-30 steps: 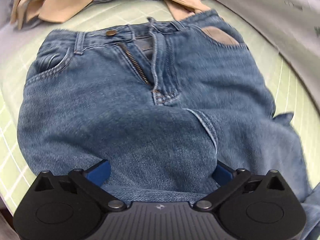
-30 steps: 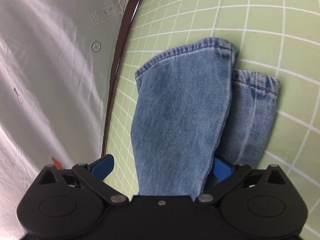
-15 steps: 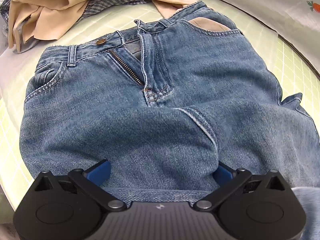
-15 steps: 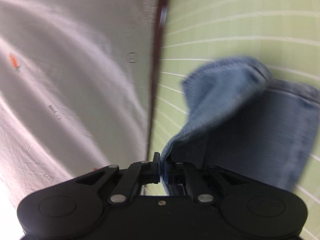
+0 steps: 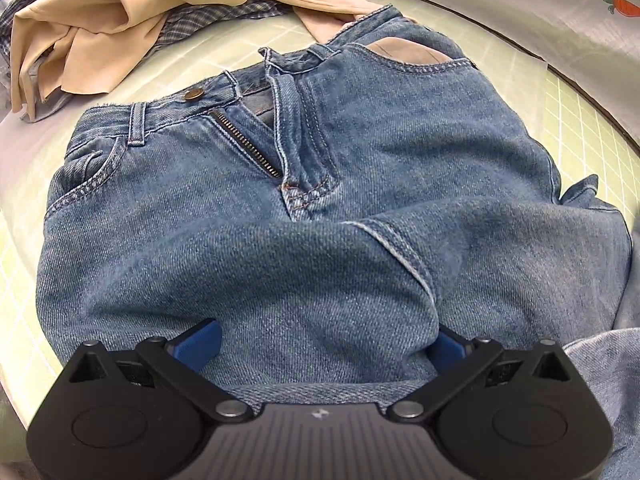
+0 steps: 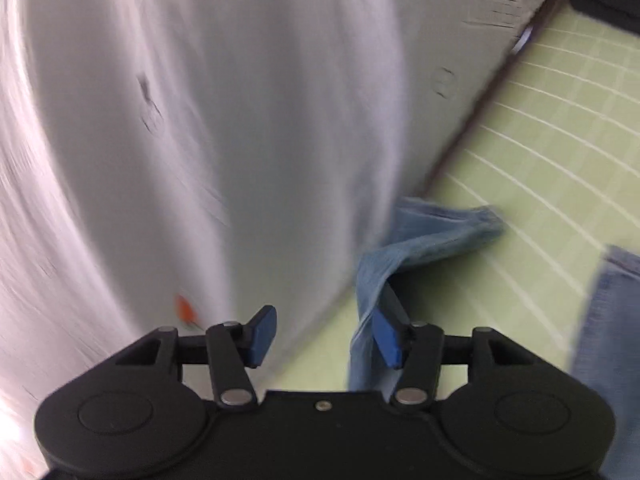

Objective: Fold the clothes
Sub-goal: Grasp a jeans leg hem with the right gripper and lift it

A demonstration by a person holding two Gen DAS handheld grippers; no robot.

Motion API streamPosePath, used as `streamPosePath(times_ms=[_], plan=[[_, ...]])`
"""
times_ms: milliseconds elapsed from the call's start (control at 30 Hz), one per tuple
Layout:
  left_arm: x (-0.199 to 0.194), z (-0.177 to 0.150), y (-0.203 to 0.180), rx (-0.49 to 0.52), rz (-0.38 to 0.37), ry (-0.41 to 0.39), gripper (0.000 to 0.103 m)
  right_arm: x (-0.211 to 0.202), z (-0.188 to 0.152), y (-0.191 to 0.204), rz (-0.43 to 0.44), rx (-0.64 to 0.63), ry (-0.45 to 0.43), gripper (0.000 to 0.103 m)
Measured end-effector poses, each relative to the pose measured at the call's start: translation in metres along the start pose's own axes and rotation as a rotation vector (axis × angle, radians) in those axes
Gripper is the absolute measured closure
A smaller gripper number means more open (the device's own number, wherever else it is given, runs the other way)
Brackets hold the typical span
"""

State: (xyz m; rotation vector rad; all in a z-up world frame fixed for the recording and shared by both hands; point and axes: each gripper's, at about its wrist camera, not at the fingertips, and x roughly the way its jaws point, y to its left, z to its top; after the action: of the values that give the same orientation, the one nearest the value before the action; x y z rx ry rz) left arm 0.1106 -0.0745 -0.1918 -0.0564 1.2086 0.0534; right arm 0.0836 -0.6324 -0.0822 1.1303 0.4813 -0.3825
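Blue jeans [image 5: 280, 208] lie front-up on the green grid mat [image 5: 24, 248], fly unzipped, waistband at the far side. My left gripper [image 5: 324, 340] points steeply down onto them, its jaws wide, with a bulge of thigh denim filling the gap between the blue pads [image 5: 200, 340]. In the blurred right wrist view, my right gripper [image 6: 324, 320] is raised over the mat's edge with its jaws opening. A twisted strip of the jeans leg [image 6: 400, 248] hangs against the inner side of its right finger [image 6: 386, 336], not pinched. More denim [image 6: 608, 320] shows at the right edge.
A beige garment [image 5: 120, 12] and a plaid shirt [image 5: 224, 12] are heaped beyond the waistband. A white printed sheet [image 6: 200, 120] borders the mat [image 6: 540, 160] along a dark edge; a carrot print [image 5: 622, 4] shows at the far right.
My right gripper closed on the jeans leg hem, rose and swung toward the white sheet, and its jaws have now parted. The left gripper stayed on the thigh denim, only rolling a little.
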Motion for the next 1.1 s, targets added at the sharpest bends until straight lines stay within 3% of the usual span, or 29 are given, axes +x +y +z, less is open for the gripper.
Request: streamPosePath(times_ms=[133,233,433,600,800,867,933,1100], plan=[[0.001,0.001,0.0,0.002,0.008,0.002,0.0,-0.033,-0.044,-0.061,-0.176,0.04,0.013,0.046],[0.002,0.004,0.0,0.005,0.008,0.01,0.0,-0.072,-0.064,-0.107,-0.246,0.103,-0.01,0.046],[0.001,0.004,0.001,0.006,0.008,0.019,0.0,-0.129,-0.084,-0.143,-0.412,0.034,-0.076,0.044],[0.002,0.006,0.002,0.003,0.008,0.02,0.0,-0.118,-0.084,-0.141,-0.444,-0.03,-0.067,0.045],[0.002,0.006,0.007,-0.001,-0.004,0.023,0.0,-0.095,-0.095,-0.105,-0.6,-0.378,-0.06,0.043],[0.001,0.006,0.008,-0.002,-0.008,0.025,0.0,-0.087,-0.096,-0.105,-0.657,-0.476,-0.057,0.035],[0.001,0.006,0.009,-0.001,-0.011,0.028,0.0,-0.082,-0.093,-0.111,-0.694,-0.512,-0.046,0.03],[0.003,0.009,0.009,0.001,-0.006,0.042,0.0,-0.084,-0.086,-0.12,-0.67,-0.501,-0.062,0.021]])
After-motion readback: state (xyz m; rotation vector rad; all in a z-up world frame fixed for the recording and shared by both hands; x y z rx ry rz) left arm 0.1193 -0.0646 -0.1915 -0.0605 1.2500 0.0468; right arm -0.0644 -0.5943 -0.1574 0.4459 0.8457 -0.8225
